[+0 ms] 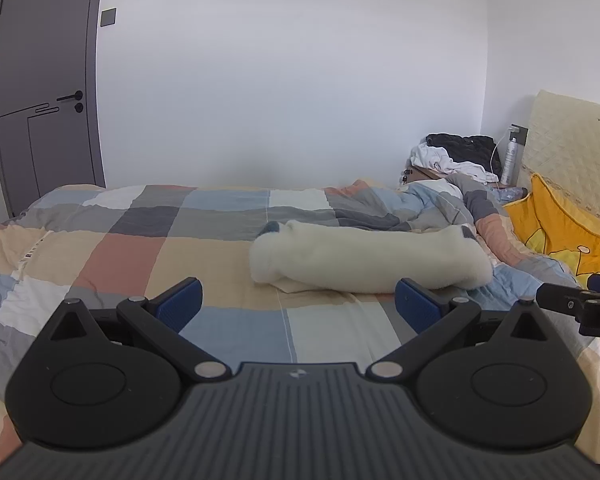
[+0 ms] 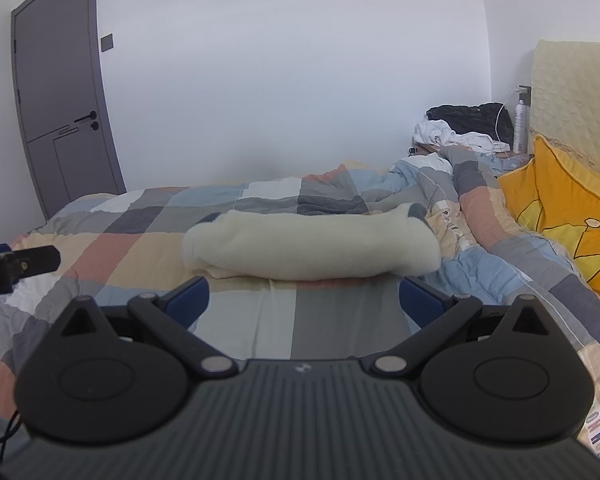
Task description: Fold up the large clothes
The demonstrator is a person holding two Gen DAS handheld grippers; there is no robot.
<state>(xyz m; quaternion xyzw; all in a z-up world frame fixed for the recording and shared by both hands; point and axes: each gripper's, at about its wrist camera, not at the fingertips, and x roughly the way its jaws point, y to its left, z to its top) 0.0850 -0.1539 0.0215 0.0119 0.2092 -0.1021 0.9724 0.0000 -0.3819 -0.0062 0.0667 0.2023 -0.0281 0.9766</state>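
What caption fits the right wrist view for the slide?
Open right gripper hovers empty before a folded cream fleece garment on a checked quilt; left gripper at frame edge.

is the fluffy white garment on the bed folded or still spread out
Folded. The white garment lies on the checked quilt as a long, thick bundle with doubled layers at its edge. Both grippers are open and off it.

Your left gripper is held level and low, its blue-padded fingers spread wide apart — nothing between them. Your right gripper sits the same way, fingers fully parted and empty. The two are side by side — each one's tip shows at the edge of the other's view, pointing forward.
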